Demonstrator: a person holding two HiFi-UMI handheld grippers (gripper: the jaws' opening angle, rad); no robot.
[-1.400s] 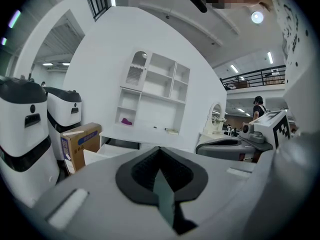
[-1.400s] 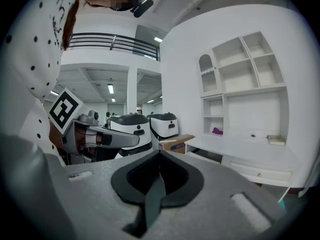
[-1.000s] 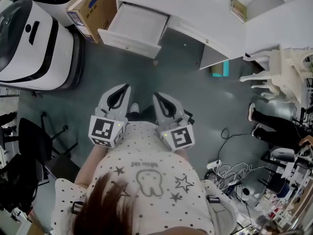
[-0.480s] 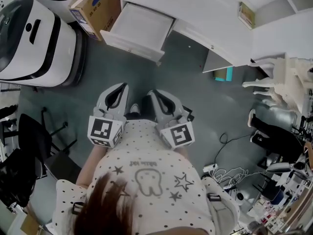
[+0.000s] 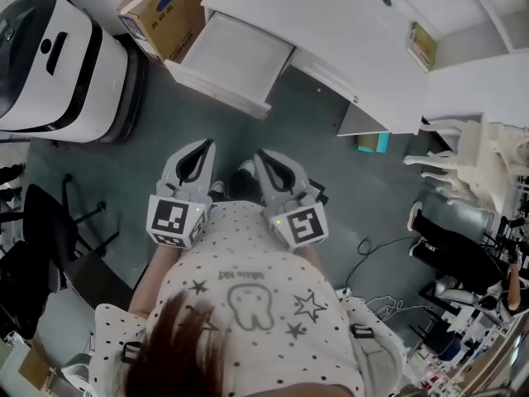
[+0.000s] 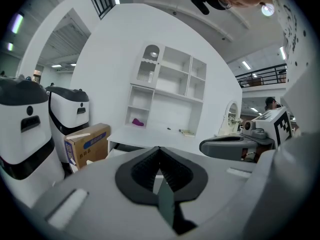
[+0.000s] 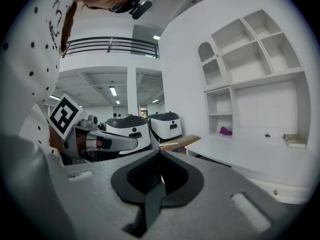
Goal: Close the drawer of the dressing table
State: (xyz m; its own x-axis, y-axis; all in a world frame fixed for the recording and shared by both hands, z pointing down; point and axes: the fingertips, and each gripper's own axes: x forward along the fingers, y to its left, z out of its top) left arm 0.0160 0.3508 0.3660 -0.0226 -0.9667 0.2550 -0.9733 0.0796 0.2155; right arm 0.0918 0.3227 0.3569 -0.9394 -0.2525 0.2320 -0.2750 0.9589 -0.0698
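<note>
Machines in white casing with black bands fill the upper left of the head view, with a cardboard box just to their right along the top edge. Right of the box, in the upper centre, the drawer stands pulled well out of the white dressing table, its inside bare and its front panel facing down the frame over the grey floor.

Below it, in mid-frame, the left gripper and the right gripper sit side by side, well short of the drawer, both pointing up the frame towards it. Their marker cubes lie against the person's spotted shirt.

In the left gripper view, the left gripper has its jaws together at the tips with nothing between them. The drawer there seems mostly hidden behind the gripper's own body. The right gripper view shows the right gripper with its jaws likewise closed on nothing, beside the table's edge.

Farther right in the head view, a book lies on the tabletop, a teal box sits on the floor under the table, and a white chair stands at the right edge.
</note>
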